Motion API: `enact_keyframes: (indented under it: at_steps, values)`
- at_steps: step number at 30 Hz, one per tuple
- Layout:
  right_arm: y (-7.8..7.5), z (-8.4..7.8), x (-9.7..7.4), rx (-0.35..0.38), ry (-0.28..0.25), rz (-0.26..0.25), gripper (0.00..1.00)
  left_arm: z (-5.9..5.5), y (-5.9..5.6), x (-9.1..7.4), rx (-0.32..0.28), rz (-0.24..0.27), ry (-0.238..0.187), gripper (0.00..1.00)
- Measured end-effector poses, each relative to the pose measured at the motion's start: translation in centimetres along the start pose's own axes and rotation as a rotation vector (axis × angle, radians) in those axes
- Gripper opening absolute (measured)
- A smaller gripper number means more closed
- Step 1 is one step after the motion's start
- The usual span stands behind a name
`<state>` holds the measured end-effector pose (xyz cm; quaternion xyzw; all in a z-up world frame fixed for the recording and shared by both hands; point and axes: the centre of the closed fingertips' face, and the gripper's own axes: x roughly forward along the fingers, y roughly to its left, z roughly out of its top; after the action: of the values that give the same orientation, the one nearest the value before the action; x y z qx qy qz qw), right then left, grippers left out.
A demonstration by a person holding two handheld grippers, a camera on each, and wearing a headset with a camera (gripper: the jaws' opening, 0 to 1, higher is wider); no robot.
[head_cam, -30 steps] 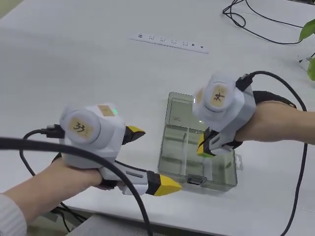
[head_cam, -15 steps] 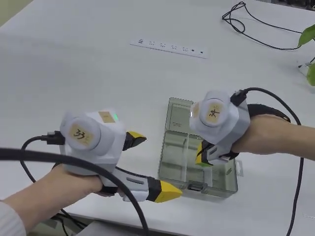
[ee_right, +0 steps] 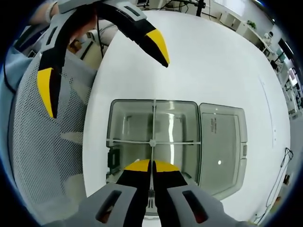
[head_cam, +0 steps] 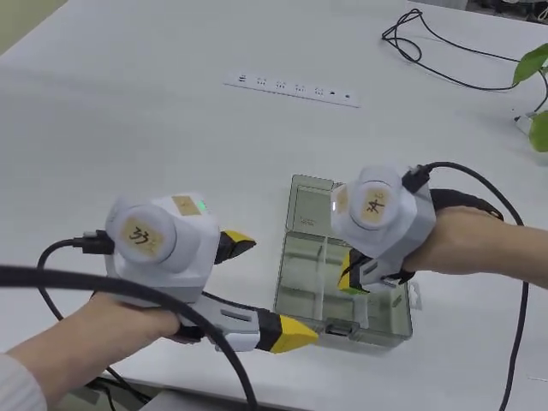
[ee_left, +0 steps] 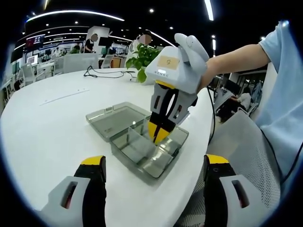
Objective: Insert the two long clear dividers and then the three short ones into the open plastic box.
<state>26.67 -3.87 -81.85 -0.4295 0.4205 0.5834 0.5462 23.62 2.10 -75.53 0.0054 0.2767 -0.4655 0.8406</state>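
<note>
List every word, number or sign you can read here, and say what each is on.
"33": left sticker, on the left gripper.
"34", turned sideways, a likely reading: right sticker, on the right gripper.
Raised marks on the box lid: too small to read.
Marks on the power strip: too small to read.

The plastic box (head_cam: 301, 282) is smoky see-through plastic with a glossy sheen. The divider (ee_right: 154, 120) in it is thin clear plastic. The worktop (head_cam: 154, 128) is white, smooth and matt. The left gripper (head_cam: 272, 282) and right gripper (head_cam: 349, 276) have matt white plastic shells and black jaws tipped in smooth yellow.
</note>
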Motion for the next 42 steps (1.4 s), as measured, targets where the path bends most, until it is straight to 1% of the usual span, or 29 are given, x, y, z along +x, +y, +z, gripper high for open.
enact_keyframes:
  at_steps: [1, 3, 4, 6, 7, 8, 9, 12, 14, 15, 17, 18, 21, 22, 23, 24, 26, 27, 28, 29, 31, 32, 38, 40, 41, 42]
  values:
    - [0.1, -0.1, 0.1, -0.002, -0.004, 0.005, 0.04, 0.0, -0.1, 0.0, -0.001, 0.000, -0.002, 0.86]
    - [0.1, -0.2, 0.1, 0.007, -0.022, -0.006, 0.12, 0.0, -0.2, 0.1, -0.002, 0.000, 0.000, 0.86]
    - [0.1, -0.2, 0.0, 0.007, -0.028, -0.010, 0.13, -0.1, -0.2, 0.1, -0.002, 0.000, 0.000, 0.86]
    - [0.1, 0.1, -0.4, 0.038, -0.063, -0.013, 0.14, -0.2, -0.2, 0.1, -0.004, -0.001, 0.001, 0.86]
    - [0.0, 0.3, -0.7, 0.058, -0.092, -0.023, 0.16, -0.2, -0.3, 0.1, -0.003, -0.001, 0.004, 0.86]
    - [-0.1, 0.3, -0.9, 0.070, -0.104, -0.029, 0.17, -0.3, -0.3, 0.0, -0.004, -0.003, 0.007, 0.85]
    - [0.0, 0.2, -1.1, 0.075, -0.111, -0.028, 0.18, -0.4, -0.4, 0.0, -0.006, -0.005, 0.011, 0.85]
    - [0.3, 0.3, -1.7, 0.105, -0.157, -0.033, 0.21, -0.5, -0.5, 0.0, -0.008, -0.006, 0.013, 0.85]
    - [0.4, 0.0, -2.0, 0.110, -0.176, -0.043, 0.24, -0.5, -0.5, 0.0, -0.007, -0.006, 0.014, 0.85]
    - [0.6, -0.1, -2.1, 0.102, -0.181, -0.037, 0.26, -0.6, -0.5, -0.1, -0.007, -0.006, 0.016, 0.85]
    - [0.8, -0.4, -2.2, 0.116, -0.187, -0.039, 0.29, -0.5, -0.5, -0.1, -0.005, -0.007, 0.019, 0.85]
    - [0.9, -0.3, -2.4, 0.113, -0.205, -0.042, 0.30, -0.5, -0.5, -0.1, -0.003, -0.006, 0.020, 0.85]
    - [1.0, -0.3, -3.1, 0.154, -0.258, -0.053, 0.34, -0.3, -0.3, -0.3, -0.002, -0.003, 0.017, 0.85]
    - [1.0, -0.2, -3.4, 0.155, -0.270, -0.056, 0.35, -0.2, -0.3, -0.3, -0.001, 0.000, 0.017, 0.85]
    - [1.0, -0.1, -3.7, 0.170, -0.298, -0.064, 0.38, -0.2, -0.3, -0.3, -0.001, 0.001, 0.016, 0.85]
    - [1.1, 0.0, -3.9, 0.182, -0.318, -0.060, 0.40, -0.1, -0.2, -0.4, 0.000, 0.003, 0.014, 0.85]
    - [1.3, 0.2, -4.3, 0.204, -0.357, -0.054, 0.48, -0.1, -0.2, -0.4, 0.001, 0.005, 0.011, 0.85]
    - [1.5, 0.1, -4.5, 0.229, -0.373, -0.049, 0.53, 0.0, -0.3, -0.5, 0.002, 0.007, 0.007, 0.85]
    - [1.5, 0.2, -4.6, 0.225, -0.389, -0.053, 0.59, 0.0, -0.3, -0.5, 0.007, 0.007, 0.003, 0.85]
    - [1.5, 0.0, -4.8, 0.232, -0.402, -0.063, 0.63, 0.2, -0.4, -0.6, 0.013, 0.007, -0.005, 0.85]
    - [1.5, -0.2, -5.1, 0.240, -0.424, -0.071, 0.69, 0.3, -0.4, -0.6, 0.014, 0.009, -0.010, 0.85]
    - [1.5, -0.3, -5.3, 0.251, -0.436, -0.079, 0.71, 0.4, -0.3, -0.7, 0.015, 0.011, -0.012, 0.85]
    - [1.3, -1.5, -5.8, 0.290, -0.467, -0.116, 0.82, 0.9, 0.1, -0.9, 0.027, 0.023, -0.023, 0.85]
    - [1.2, -1.8, -6.2, 0.303, -0.486, -0.131, 0.86, 1.0, 0.2, -1.0, 0.029, 0.027, -0.026, 0.85]
    - [1.1, -2.0, -6.4, 0.318, -0.494, -0.139, 0.88, 1.1, 0.2, -1.0, 0.032, 0.030, -0.028, 0.85]
    - [1.1, -2.1, -6.5, 0.328, -0.500, -0.141, 0.89, 1.4, 0.4, -1.1, 0.042, 0.043, -0.039, 0.85]
